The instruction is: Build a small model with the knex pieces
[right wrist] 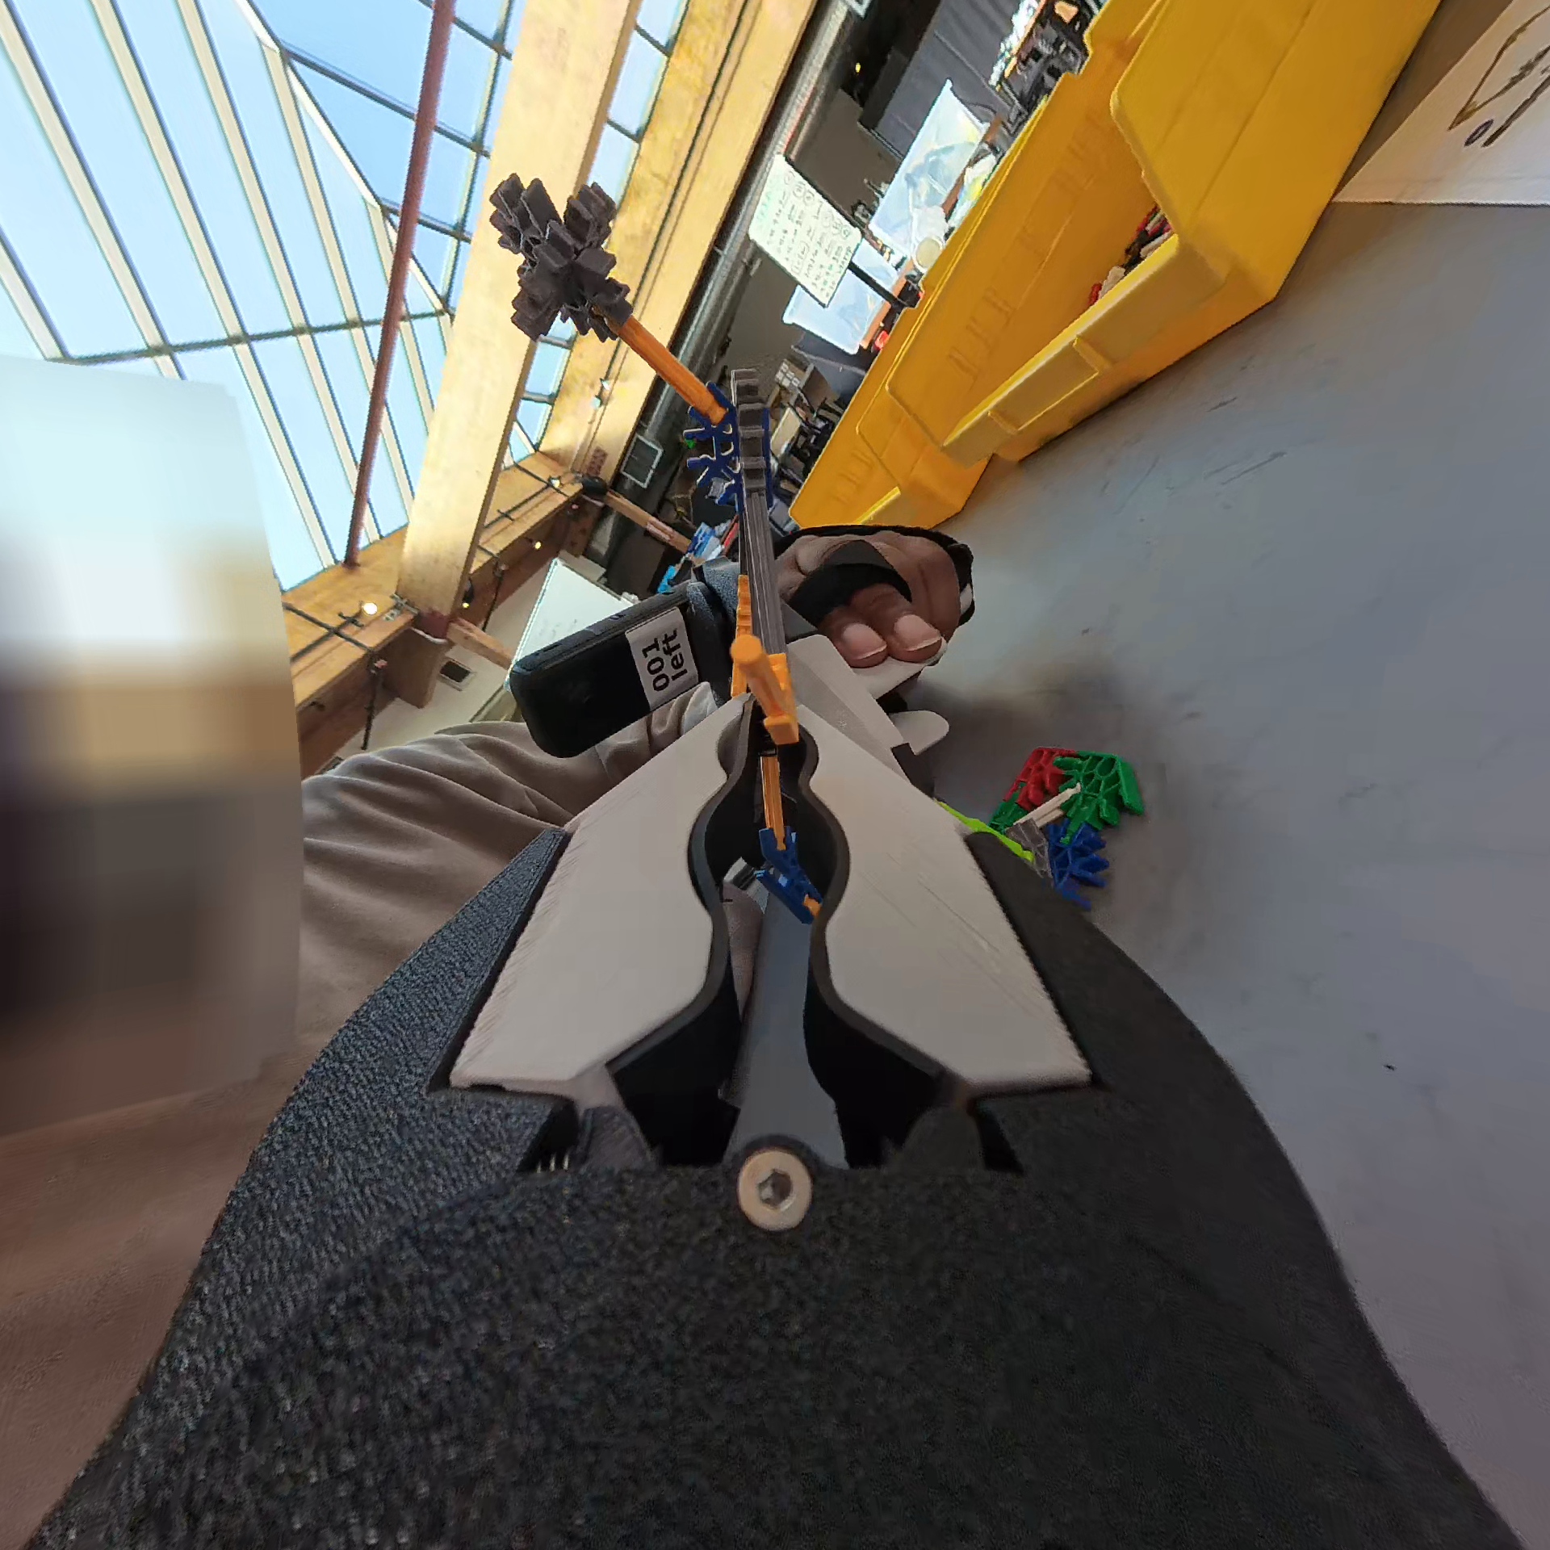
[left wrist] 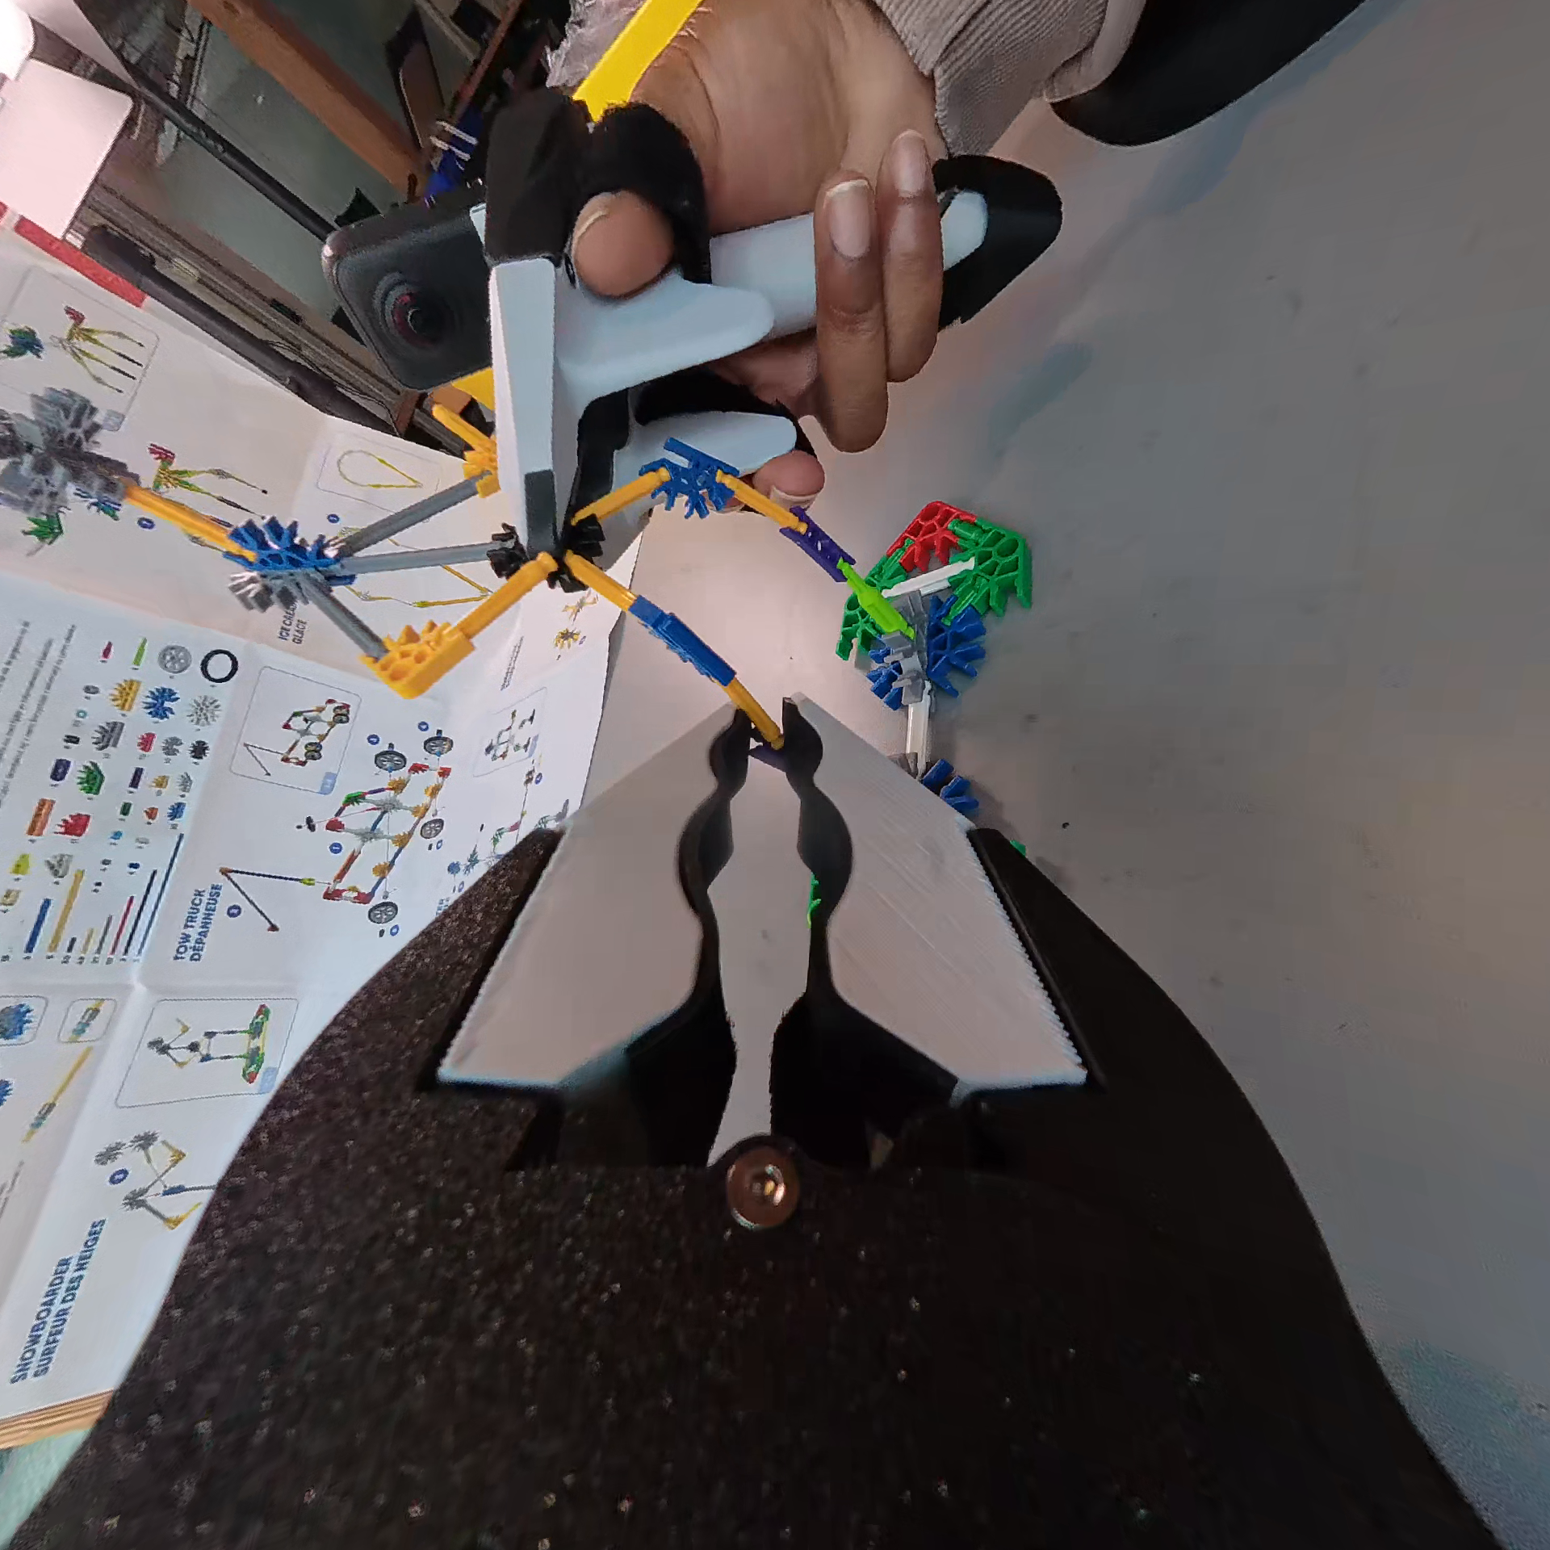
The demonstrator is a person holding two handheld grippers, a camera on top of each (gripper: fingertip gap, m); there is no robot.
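Observation:
A construction-toy model of yellow rods, grey rods and blue snowflake connectors [left wrist: 277, 553] hangs in the air between both grippers. My left gripper [left wrist: 765, 723] is shut on the tip of a curved yellow and blue rod arm [left wrist: 683, 642], at a small purple connector. The right gripper [left wrist: 545, 537], held by a hand [left wrist: 805, 168], pinches the model's black hub. In the right wrist view my right gripper [right wrist: 772, 731] is shut on that hub, just under a yellow connector [right wrist: 767, 675]. Grey rods rise from there to a blue connector [right wrist: 717, 453] and a dark grey cluster [right wrist: 562, 256].
A small green, red and blue connector assembly [left wrist: 939, 600] lies on the grey table [left wrist: 1258, 755]; it also shows in the right wrist view [right wrist: 1078, 809]. A printed instruction sheet [left wrist: 210, 839] covers the table's left. Yellow bins [right wrist: 1090, 293] stand at the far edge. The gap from one gripper's tips to the other's is roughly 5 cm.

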